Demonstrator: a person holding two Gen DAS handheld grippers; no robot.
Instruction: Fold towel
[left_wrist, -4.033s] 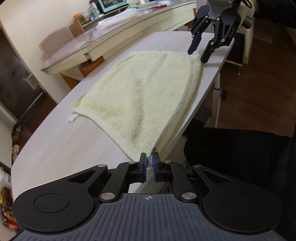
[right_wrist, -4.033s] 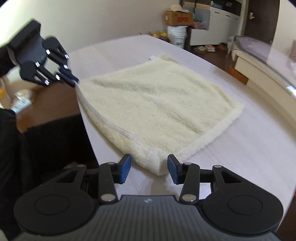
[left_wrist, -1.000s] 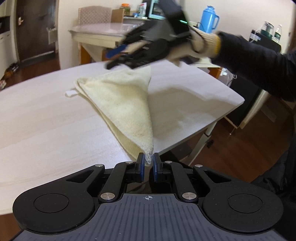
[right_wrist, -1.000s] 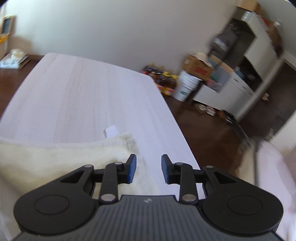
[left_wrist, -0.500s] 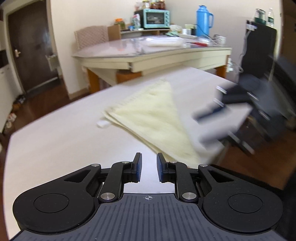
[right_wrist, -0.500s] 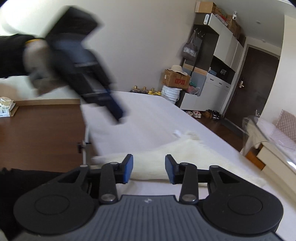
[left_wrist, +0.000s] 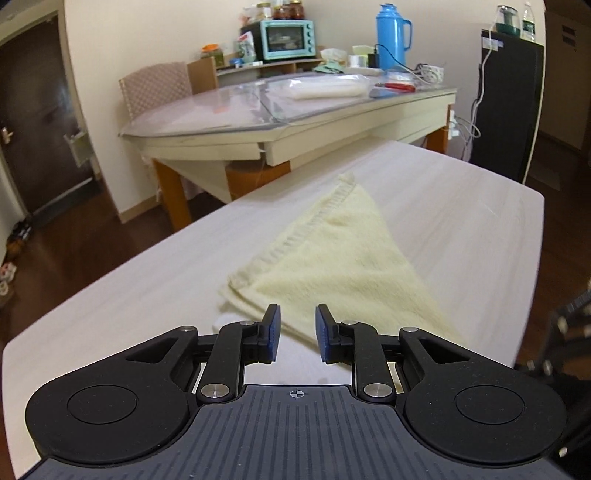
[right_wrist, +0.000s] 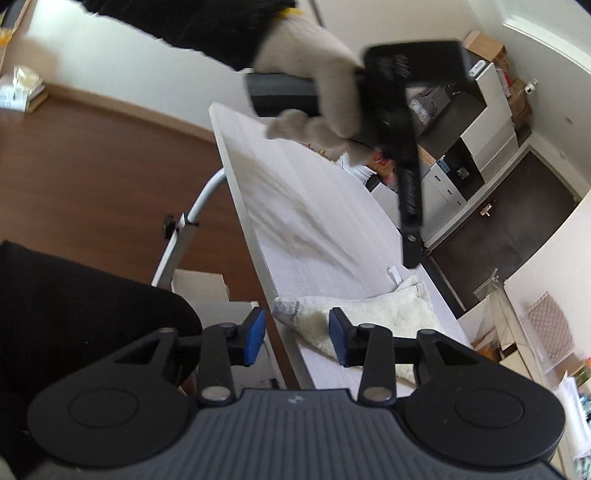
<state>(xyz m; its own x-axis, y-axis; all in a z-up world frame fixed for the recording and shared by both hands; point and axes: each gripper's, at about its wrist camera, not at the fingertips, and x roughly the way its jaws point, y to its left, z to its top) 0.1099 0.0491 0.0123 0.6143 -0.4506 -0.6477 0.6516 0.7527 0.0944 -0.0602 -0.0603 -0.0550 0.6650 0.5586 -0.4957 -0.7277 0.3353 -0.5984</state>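
The pale yellow towel (left_wrist: 332, 266) lies flat on the white table (left_wrist: 129, 295), folded into a triangle. My left gripper (left_wrist: 297, 334) hovers just short of the towel's near edge. Its jaws are opening and nothing is between them. In the right wrist view a gloved hand (right_wrist: 325, 85) holds that left gripper (right_wrist: 412, 254) above the table, past the towel (right_wrist: 391, 310). My right gripper (right_wrist: 297, 334) is at the table's edge, its jaws closing. The towel's near corner lies just ahead of the gap, and the pads do not touch it.
Behind the white table stands a glass-topped table (left_wrist: 295, 107) with a teal oven (left_wrist: 288, 35) and a blue flask (left_wrist: 391, 33). A black cabinet (left_wrist: 509, 99) stands to the right. The white table's metal leg (right_wrist: 181, 236) and dark clothing (right_wrist: 74, 306) are below its edge.
The left gripper has let go of the towel corner and drawn away. The towel now rests flat as a triangle. The right gripper has swung from the far side back to the near corner.
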